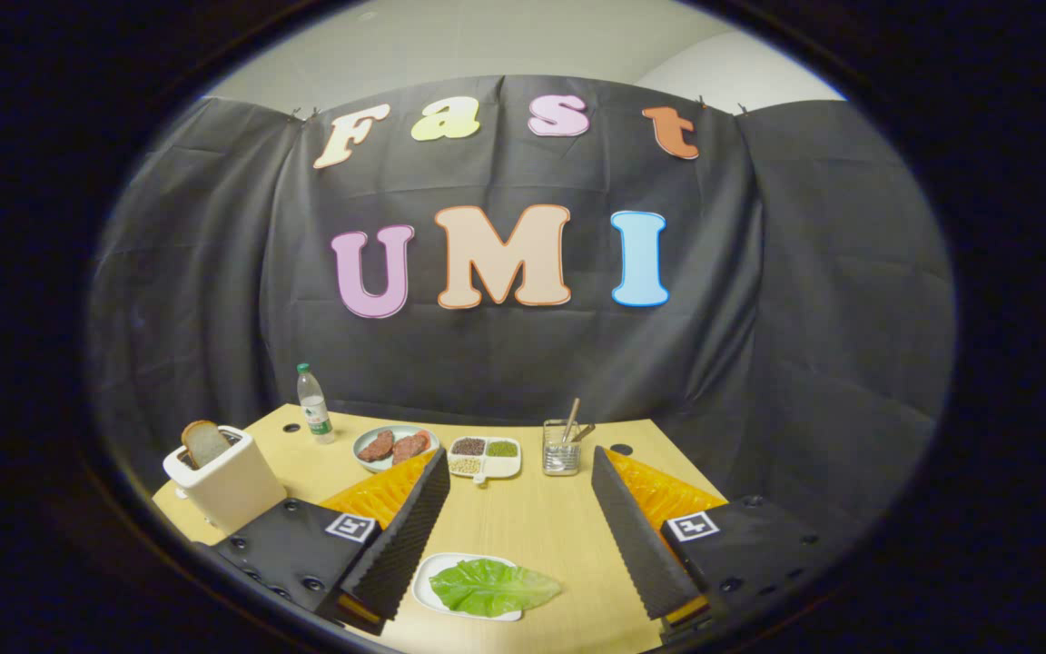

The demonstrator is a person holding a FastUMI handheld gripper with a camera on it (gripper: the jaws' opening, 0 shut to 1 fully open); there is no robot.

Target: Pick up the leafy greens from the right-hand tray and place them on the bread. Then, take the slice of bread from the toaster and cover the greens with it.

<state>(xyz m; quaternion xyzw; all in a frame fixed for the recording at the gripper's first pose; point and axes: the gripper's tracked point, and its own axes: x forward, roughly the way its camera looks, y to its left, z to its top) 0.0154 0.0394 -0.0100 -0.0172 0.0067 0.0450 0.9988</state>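
Fingers (437,509) spread wide apart and holding nothing, gripper (518,463) above the wooden table (523,522), leafy greens (494,587) on a white tray (423,574) between the fingers, bread slice (205,442) upright in the toaster (228,486) beyond the left finger

Likely a demo booth, black cloth wall (523,345), toaster (225,477) on wooden table (523,518)

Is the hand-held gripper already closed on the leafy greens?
No: the hand-held gripper is open, its fingers spread either side of the leafy greens.
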